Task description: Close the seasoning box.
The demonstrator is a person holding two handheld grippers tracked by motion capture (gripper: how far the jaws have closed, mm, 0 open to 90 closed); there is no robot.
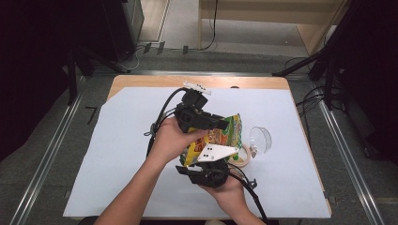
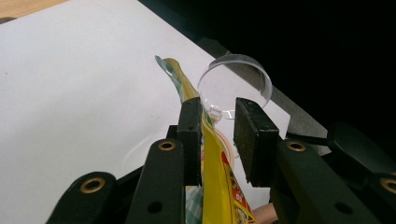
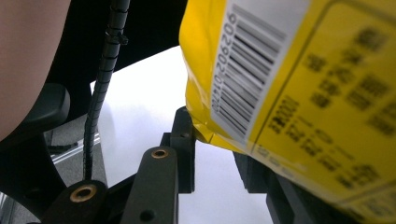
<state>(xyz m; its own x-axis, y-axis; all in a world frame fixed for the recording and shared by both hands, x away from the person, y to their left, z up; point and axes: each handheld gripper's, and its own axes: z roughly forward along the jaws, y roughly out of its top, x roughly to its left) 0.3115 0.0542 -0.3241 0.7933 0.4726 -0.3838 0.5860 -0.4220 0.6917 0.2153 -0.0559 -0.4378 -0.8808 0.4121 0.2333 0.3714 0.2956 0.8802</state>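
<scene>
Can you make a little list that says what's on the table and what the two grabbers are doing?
held thing: yellow snack bag, lifted off the table between both grippers
left gripper: jaws apart, bag edge between them, lying against one jaw
right gripper: bag corner between its jaws; grip cannot be told
clear cup: on its side, right of the bag
tape roll: flat on the sheet, beside the cup
table cover: white sheet on a wooden table
</scene>
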